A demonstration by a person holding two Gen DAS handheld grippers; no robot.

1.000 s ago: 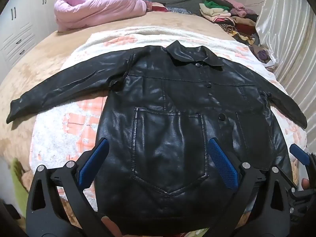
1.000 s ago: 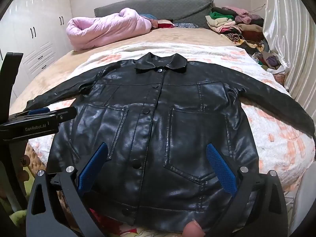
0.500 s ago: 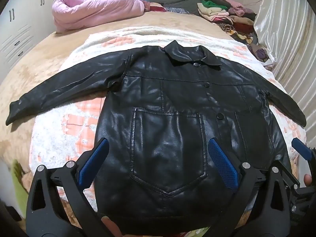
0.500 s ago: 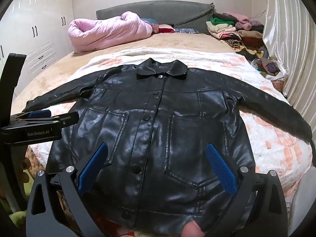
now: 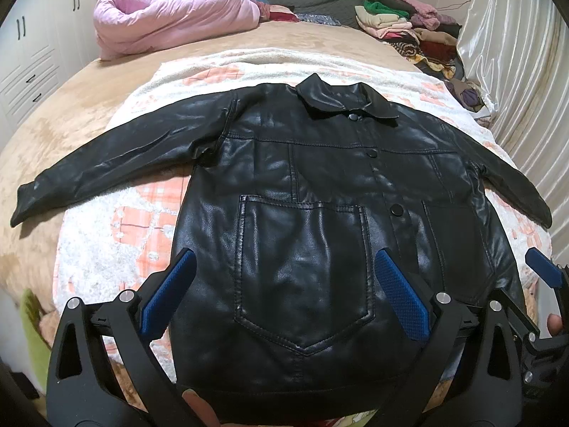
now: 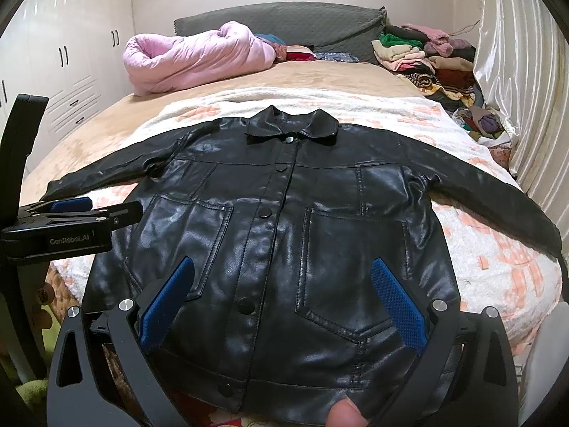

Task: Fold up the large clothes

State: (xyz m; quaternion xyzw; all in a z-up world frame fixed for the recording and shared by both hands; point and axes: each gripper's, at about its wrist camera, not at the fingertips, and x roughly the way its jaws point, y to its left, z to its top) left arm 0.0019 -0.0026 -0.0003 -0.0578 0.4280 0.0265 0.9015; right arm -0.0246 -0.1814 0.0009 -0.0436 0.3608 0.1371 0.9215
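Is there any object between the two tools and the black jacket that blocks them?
Nothing visible blocks them. The left tool and right tool are both open above the black jacket, which lies flat and buttoned on the blanket, with nothing on top.

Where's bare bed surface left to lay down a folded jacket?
Free: tan bedspread between the pink duvet and the jacket left sleeve; blanket strip beyond the collar. Crowded: clothes pile along the curtain side, and the jacket covers mid-blanket.

pink duvet (image 5: pixel 170 14), clothes pile (image 6: pixel 423 53), wardrobe (image 6: pixel 67 64)
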